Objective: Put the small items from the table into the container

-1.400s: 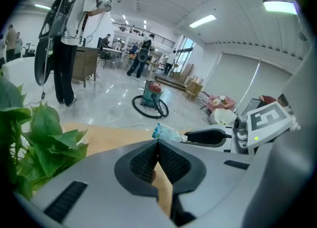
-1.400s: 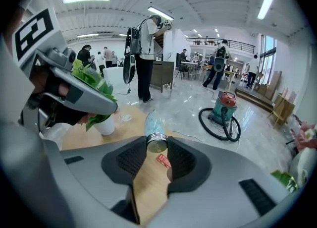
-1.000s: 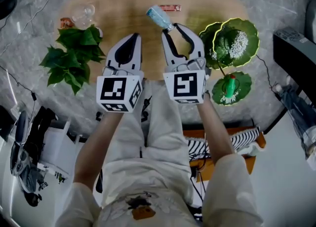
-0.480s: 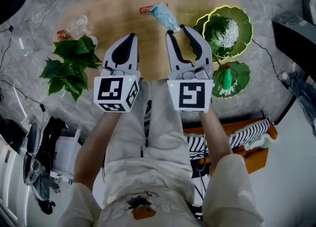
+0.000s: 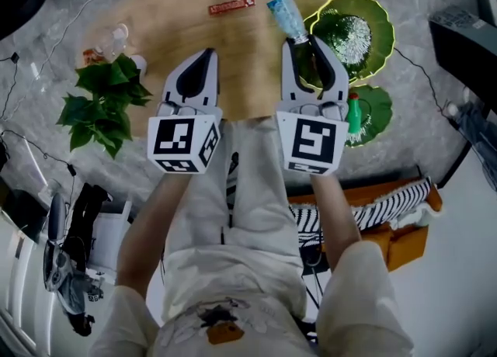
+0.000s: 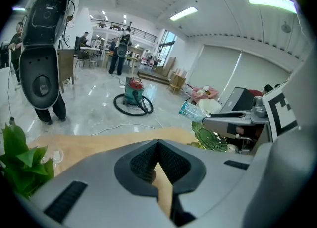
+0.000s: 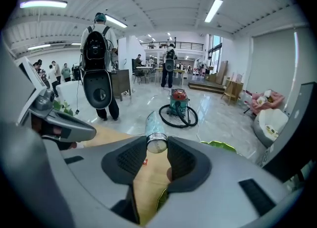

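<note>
Nearest the camera, the person's two forearms reach forward over light trousers, each hand behind a marker cube. The left tool (image 5: pixel 206 56) is over the near edge of the oval wooden worktop (image 5: pixel 241 45). Its own view shows the jaws together at the tips (image 6: pixel 157 142), with nothing between them and only a sliver of wood visible through the gap lower down.

The right tool (image 5: pixel 303 42) is level with it and a little further right. Its jaws are partly apart and clamped on the silvery cap end of a small plastic bottle (image 5: pixel 286 15). In the right gripper view the bottle (image 7: pixel 154 129) sits squarely between the two ribbed pads and points straight ahead, away from the person. It is clear, with a pale blue label. Its body lies over the far right part of the worktop, just beside the left rim of the green leaf-shaped bowl (image 5: pixel 386 33) and not inside it. The bowl has something white and grainy in its middle.

Nearer than that bowl, at the worktop's right edge, is a smaller leaf-shaped dish (image 5: pixel 380 107) with a little green bottle (image 5: pixel 354 112) on it.

A leafy green plant (image 5: pixel 101 99) is at the left edge, with a clear glass (image 5: pixel 115 37) beyond it. A red-wrapped bar (image 5: pixel 231 6) lies on the wood further back, well apart from both tools.
</note>
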A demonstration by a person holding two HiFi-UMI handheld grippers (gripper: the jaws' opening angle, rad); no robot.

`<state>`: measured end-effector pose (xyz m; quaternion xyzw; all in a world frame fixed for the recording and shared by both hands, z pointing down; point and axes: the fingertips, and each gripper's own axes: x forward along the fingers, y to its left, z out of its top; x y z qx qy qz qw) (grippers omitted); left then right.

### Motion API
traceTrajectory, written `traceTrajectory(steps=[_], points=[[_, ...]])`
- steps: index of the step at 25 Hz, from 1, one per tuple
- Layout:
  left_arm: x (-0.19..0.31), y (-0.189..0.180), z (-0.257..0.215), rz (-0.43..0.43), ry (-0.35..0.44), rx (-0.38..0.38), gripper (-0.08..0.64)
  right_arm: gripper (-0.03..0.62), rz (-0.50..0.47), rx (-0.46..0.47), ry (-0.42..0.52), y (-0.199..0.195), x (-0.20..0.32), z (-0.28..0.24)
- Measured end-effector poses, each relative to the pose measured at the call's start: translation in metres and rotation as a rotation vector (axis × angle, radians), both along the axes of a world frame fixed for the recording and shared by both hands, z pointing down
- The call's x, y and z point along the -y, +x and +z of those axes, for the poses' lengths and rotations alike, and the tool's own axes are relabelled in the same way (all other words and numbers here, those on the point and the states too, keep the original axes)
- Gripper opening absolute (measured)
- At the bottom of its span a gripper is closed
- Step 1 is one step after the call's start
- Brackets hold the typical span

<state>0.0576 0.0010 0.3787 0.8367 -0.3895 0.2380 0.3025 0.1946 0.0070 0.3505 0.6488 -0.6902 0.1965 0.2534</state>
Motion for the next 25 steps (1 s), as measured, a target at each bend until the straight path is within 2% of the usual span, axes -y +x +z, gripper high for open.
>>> traceTrajectory(steps=[8, 15, 21, 25], points=[[0.000, 0.022, 0.003, 0.028, -0.003, 0.002, 0.000, 0.135, 0.194, 0.046, -0.050, 0.030, -0.013, 0.011], [0.002, 0.040, 0.004, 0.063, -0.001, -0.003, 0.000, 0.135, 0.295, 0.049, -0.078, 0.054, -0.020, 0.017], [0.002, 0.049, 0.006, 0.070, -0.007, -0.003, 0.000, 0.135, 0.376, 0.090, -0.083, 0.065, -0.022, 0.017], [0.000, 0.051, 0.008, 0.084, -0.011, 0.002, 0.000, 0.135, 0.467, 0.124, -0.096, 0.070, -0.026, 0.022]])
